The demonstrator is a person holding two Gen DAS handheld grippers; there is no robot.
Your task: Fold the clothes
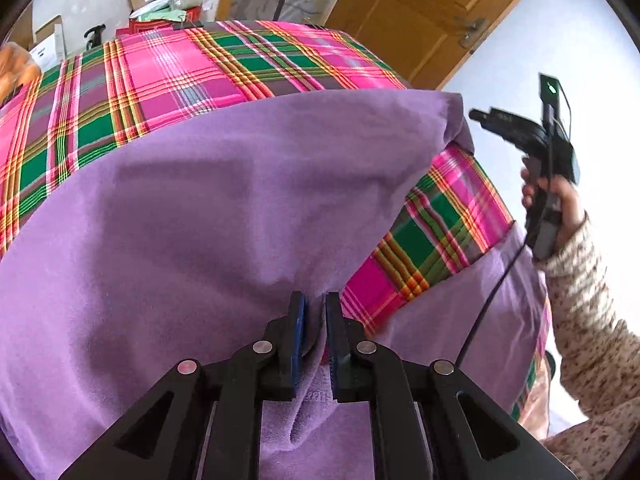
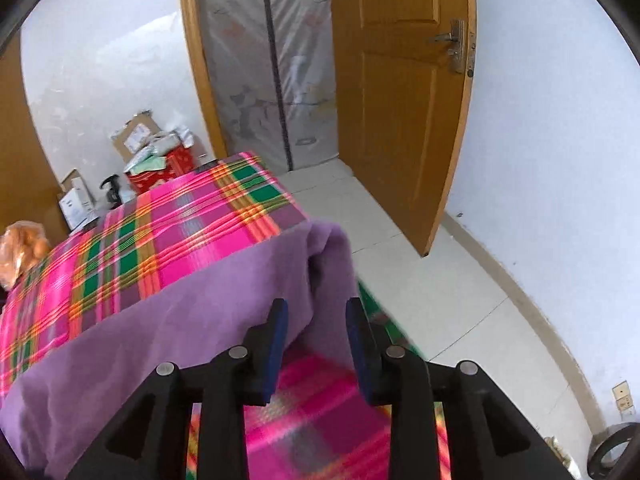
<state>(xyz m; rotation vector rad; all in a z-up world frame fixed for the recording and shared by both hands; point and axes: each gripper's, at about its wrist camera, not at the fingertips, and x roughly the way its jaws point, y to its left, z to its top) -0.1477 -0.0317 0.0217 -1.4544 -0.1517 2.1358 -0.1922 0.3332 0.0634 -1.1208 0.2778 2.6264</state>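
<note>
The soft purple fleece garment [image 1: 208, 208] is lying spread over a table covered w/ a pink-and-green plaid cloth [image 1: 160, 76], one side folded over so the plaid is showing at the right.

Left gripper [image 1: 316, 308] is angling steeply down at the near edge of the garment; its black jaws w/ blue pads are nearly together and pinching a bunched ridge of the purple fabric between them.

Right gripper [image 2: 317, 312] is also tilting downward, near the garment's raised right corner at the table edge. Its jaws are standing apart w/ nothing clamped; the purple corner is sitting just ahead of the tips, pads not pressing on it.

In the left wrist view the person's right hand [image 1: 560, 208] is wrapping the black handle, held up off the table's right side, forearm in a speckled knit sleeve [image 1: 592, 320] rising from below, a black cable [image 1: 486, 300] trailing down from the handle.

Bkgd: wooden door [image 2: 404, 100], cardboard boxes [image 2: 136, 136] by the wall.
</note>
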